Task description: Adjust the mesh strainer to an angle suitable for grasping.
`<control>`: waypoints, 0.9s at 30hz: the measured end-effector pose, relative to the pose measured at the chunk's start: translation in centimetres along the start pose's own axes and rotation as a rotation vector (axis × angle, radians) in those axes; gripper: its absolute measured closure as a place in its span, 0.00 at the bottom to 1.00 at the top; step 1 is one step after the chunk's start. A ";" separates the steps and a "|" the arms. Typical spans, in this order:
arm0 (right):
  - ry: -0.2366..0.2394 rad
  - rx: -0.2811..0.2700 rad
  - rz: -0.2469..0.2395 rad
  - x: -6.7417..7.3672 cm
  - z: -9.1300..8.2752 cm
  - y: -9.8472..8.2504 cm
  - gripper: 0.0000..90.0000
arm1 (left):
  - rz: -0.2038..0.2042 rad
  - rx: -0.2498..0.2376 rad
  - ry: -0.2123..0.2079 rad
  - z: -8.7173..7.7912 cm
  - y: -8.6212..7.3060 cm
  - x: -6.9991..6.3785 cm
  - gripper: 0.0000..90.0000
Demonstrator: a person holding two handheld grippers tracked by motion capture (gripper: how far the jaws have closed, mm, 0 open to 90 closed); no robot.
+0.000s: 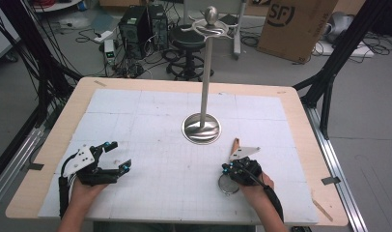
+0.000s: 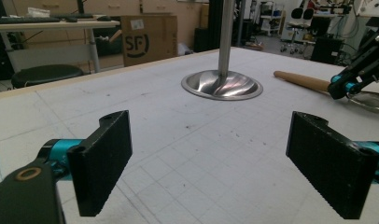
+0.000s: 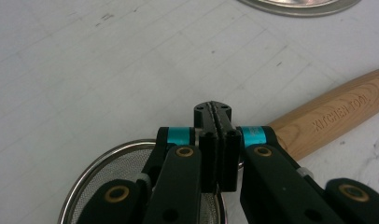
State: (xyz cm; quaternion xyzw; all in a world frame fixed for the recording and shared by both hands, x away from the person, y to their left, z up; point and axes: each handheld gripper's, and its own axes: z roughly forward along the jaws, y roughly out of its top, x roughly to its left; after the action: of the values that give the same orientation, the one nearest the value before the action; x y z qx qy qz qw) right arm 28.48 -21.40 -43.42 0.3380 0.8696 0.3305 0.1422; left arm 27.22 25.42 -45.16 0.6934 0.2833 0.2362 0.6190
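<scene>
A small mesh strainer (image 1: 228,185) with a wooden handle (image 1: 236,145) lies flat on the white mat at the near right. My right gripper (image 1: 227,167) sits over the joint between mesh ring and handle, its jaws pressed together. In the right gripper view the shut jaws (image 3: 214,109) stand above the mesh (image 3: 103,182) and beside the handle (image 3: 337,112); whether they pinch the strainer's neck is hidden. My left gripper (image 1: 119,155) rests at the near left, open wide with nothing between its pads (image 2: 208,158). A steel stand (image 1: 207,63) with top hooks rises from a round base (image 1: 201,128) mid-table.
The white mat covers a wooden table (image 1: 300,121) with rounded corners. Beyond the far edge stand a black stool (image 1: 187,41), a computer tower (image 1: 136,24) and a cardboard box (image 1: 295,24). Black frame legs flank both sides.
</scene>
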 end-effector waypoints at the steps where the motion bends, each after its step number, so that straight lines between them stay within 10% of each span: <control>1: 0.003 0.003 0.005 0.1 -0.1 -0.1 0.99 | 0.003 0.001 0.000 0.0 0.0 0.0 0.17; 17: 0.045 -0.001 -0.024 2.0 -2.2 -1.7 0.99 | 0.008 0.000 0.004 0.0 0.0 0.0 0.17; 27: -0.034 -0.053 0.010 -0.7 -2.7 0.3 0.99 | 0.002 -0.001 0.004 0.0 0.0 0.0 0.17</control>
State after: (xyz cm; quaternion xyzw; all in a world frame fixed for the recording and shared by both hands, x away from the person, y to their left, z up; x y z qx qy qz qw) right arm 27.86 -22.97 -41.15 0.3443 0.8563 0.3482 0.1642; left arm 27.22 25.41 -45.16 0.6930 0.2835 0.2383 0.6185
